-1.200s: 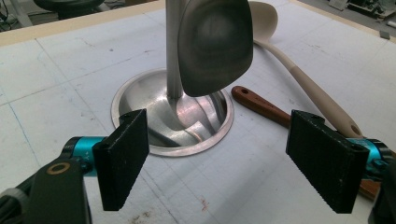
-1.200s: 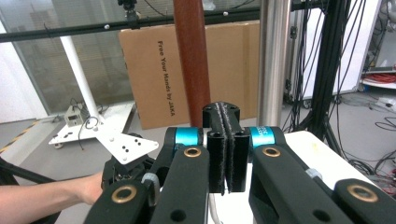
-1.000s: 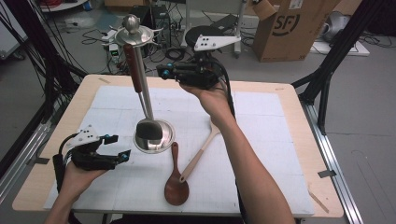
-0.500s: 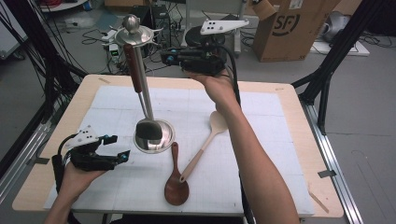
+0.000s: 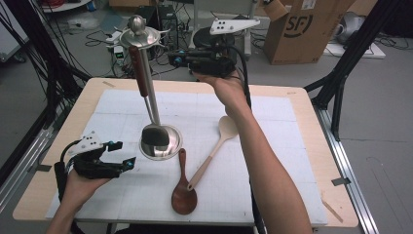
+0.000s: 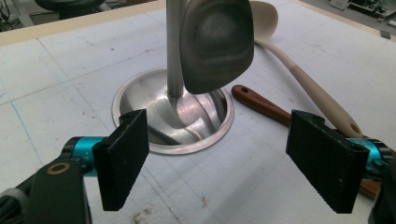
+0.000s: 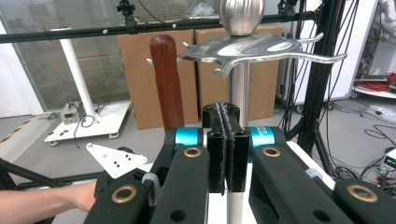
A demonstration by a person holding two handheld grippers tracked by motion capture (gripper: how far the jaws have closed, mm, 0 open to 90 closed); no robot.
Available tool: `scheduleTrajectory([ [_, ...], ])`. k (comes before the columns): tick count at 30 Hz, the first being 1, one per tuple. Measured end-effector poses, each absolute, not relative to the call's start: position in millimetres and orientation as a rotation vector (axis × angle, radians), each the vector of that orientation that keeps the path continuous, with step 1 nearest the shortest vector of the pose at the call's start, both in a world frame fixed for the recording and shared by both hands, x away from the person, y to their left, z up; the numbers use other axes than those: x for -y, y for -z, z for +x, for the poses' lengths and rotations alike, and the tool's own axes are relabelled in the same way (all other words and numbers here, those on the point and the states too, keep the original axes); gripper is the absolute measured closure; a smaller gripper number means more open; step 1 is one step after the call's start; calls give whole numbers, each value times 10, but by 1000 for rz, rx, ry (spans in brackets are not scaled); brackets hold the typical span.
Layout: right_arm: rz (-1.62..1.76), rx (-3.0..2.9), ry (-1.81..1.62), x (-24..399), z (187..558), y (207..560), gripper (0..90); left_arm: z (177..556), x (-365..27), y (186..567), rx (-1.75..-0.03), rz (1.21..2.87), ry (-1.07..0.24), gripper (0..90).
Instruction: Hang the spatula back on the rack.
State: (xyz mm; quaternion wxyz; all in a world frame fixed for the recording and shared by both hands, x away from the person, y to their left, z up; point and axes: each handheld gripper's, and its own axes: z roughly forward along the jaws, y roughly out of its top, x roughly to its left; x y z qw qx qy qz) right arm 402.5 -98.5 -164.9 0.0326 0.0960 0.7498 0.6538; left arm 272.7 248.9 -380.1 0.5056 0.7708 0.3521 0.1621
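Ladle with brown wooden handle and steel bowl [image 5: 155, 134] hung on tall steel utensil stand [image 5: 146, 36]. Right gripper [image 5: 176, 58], jaws clamped empty, hovered beside stand's top; left gripper [image 5: 125, 156], jaws apart, waited near stand's base.

High view overhead; 2 claw views close, sharing utensil stand [image 5: 148, 87].

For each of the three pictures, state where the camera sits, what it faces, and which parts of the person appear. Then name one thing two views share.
High view: above the table, looking down; both forearms, left gripper, right gripper.
Left gripper view: on the left gripper, open, facing the rack base and hanging ladle.
Right gripper view: on the right gripper, shut, level with the rack top.
Shared: the cream spoon, high and left gripper views.
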Motion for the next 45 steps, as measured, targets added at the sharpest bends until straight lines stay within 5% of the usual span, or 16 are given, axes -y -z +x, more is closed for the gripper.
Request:
scheduleTrajectory([
  [45,251,-2334,-1982,989,4029,1583,892,2739,-2488,3810,-855,1858,-386,220],
])
